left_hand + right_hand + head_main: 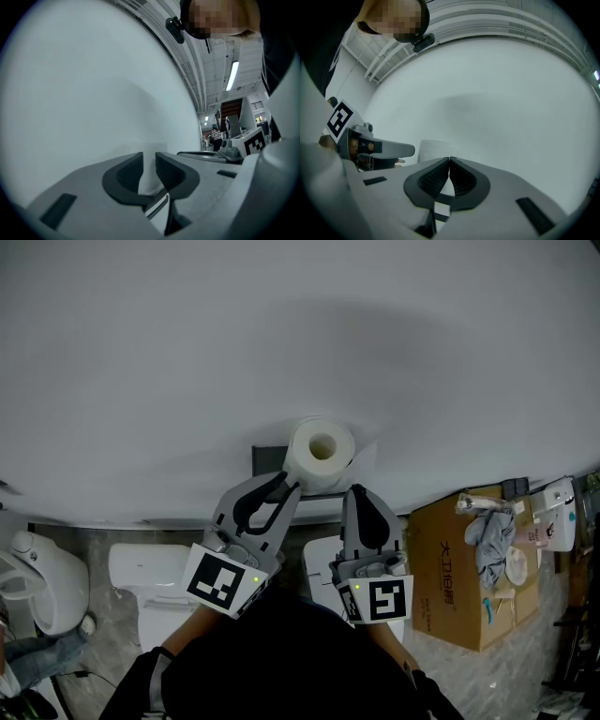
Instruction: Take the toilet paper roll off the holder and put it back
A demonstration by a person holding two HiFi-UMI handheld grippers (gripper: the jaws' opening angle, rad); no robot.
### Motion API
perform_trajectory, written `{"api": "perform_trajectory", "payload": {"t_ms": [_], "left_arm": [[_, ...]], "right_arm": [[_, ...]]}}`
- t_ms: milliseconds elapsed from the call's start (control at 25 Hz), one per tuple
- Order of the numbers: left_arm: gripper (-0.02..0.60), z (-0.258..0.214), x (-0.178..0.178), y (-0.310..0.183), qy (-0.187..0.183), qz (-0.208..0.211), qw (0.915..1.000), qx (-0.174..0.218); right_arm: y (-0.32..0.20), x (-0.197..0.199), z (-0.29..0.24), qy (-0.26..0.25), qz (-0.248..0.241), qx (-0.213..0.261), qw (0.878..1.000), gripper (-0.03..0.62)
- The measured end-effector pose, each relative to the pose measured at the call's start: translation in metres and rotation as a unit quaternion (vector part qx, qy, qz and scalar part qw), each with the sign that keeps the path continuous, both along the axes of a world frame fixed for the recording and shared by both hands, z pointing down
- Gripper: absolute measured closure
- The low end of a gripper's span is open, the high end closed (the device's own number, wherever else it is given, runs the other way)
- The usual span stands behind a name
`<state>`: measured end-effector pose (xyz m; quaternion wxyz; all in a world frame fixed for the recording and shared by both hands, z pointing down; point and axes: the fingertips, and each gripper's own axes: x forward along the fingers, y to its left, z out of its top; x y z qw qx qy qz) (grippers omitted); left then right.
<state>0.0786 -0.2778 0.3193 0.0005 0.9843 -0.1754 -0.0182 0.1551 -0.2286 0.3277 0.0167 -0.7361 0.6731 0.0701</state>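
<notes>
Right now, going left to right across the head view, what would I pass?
white ceramic fixture → white toilet tank → left gripper → toilet paper roll → right gripper → cardboard box

Light was flat, diffuse and moderately bright. The white wall (281,352) carried one broad soft shadow mid-frame, and the same grey smudge showed in the right gripper view. The toilet paper roll (321,451) was bright but not clipped. The ceiling strip light (232,75) was blown out. Both gripper views had heavy fisheye with dark vignetted corners. The left gripper (149,161) and right gripper (449,164) were soft close to the lens. Head view was sharp, with straight lines bowed at the edges.
</notes>
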Motion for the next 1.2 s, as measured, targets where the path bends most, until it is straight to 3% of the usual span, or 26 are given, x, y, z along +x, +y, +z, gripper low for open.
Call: {"api": "perform_trajectory", "payload": {"t_ms": [320,600,720,920,1200], "left_arm": [[0.304,0.005,0.013,0.002,-0.028,0.025,0.9993,-0.008],[0.206,0.006,0.025,-0.001,-0.055,0.025,0.9979,-0.021],[0.192,0.004,0.031,0.0,-0.06,0.029,0.9975,-0.022],[0.178,-0.009,0.031,0.001,-0.063,0.027,0.9976,-0.009],[0.158,-0.009,0.041,-0.004,-0.075,0.027,0.9968,0.001]], "right_arm": [[0.001,0.003,-0.001,0.002,0.005,0.001,1.0,0.57],[0.0,0.006,-0.002,0.003,0.007,0.004,1.0,0.569],[0.0,0.011,-0.009,0.0,0.013,0.025,1.0,0.571],[0.003,0.014,-0.001,0.002,0.015,-0.002,1.0,0.57],[0.002,0.018,-0.008,-0.001,0.018,0.019,1.0,0.571]]}}
